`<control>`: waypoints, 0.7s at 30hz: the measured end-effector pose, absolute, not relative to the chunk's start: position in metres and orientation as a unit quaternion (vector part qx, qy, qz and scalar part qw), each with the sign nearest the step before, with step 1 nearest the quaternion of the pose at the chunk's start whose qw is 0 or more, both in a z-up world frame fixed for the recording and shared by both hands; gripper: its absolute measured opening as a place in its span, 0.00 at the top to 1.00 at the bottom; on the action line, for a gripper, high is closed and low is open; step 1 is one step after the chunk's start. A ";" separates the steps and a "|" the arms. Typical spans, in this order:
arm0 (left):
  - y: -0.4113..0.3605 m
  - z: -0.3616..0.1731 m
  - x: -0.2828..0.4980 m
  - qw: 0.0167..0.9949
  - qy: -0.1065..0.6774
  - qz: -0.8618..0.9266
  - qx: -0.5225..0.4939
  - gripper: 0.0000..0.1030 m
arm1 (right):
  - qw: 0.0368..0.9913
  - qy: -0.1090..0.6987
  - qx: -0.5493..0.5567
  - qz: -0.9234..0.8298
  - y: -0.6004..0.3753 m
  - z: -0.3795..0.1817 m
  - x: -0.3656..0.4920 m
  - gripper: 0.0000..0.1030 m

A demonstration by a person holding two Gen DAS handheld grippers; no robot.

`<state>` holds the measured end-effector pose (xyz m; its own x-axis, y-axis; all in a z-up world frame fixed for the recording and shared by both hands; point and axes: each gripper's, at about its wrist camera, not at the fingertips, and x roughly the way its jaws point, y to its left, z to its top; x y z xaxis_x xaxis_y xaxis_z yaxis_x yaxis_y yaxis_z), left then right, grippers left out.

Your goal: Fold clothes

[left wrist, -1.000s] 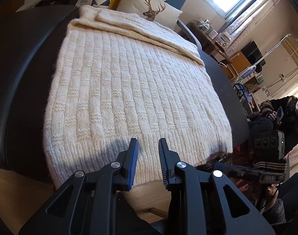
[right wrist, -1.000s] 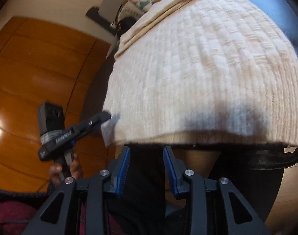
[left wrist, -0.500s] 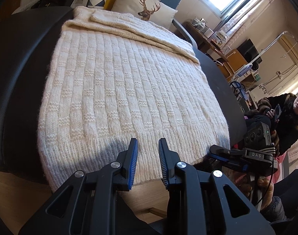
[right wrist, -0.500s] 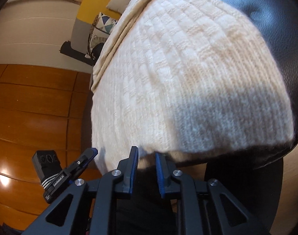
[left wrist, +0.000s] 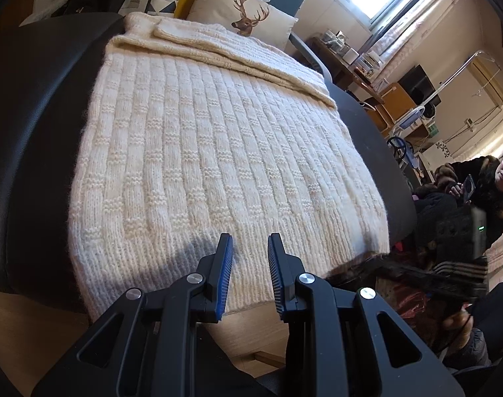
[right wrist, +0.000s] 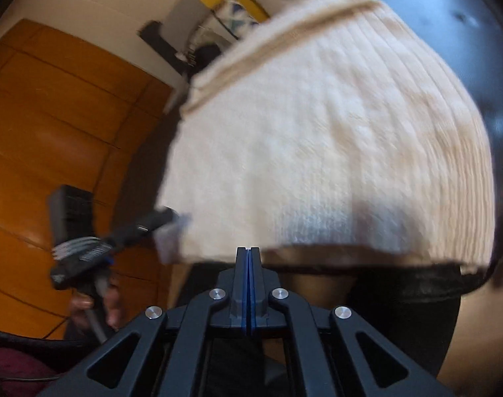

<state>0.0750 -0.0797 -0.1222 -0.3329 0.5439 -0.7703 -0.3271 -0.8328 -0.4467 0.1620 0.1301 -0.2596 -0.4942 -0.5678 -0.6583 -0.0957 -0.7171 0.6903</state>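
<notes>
right gripper [right wrist: 249, 251] clamped empty below cream ribbed knit sweater [right wrist: 317, 152] hem; reopen, catch both layers w/ left gripper [left wrist: 250, 251], now ajar.

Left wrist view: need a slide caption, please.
Left gripper open over the near hem of a cream sweater spread on a black seat.
</notes>
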 end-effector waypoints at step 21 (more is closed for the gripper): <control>-0.043 -0.120 0.090 0.325 -0.048 0.793 -0.513 0.72 | 0.000 0.229 0.429 -0.874 0.070 -0.233 0.194 0.75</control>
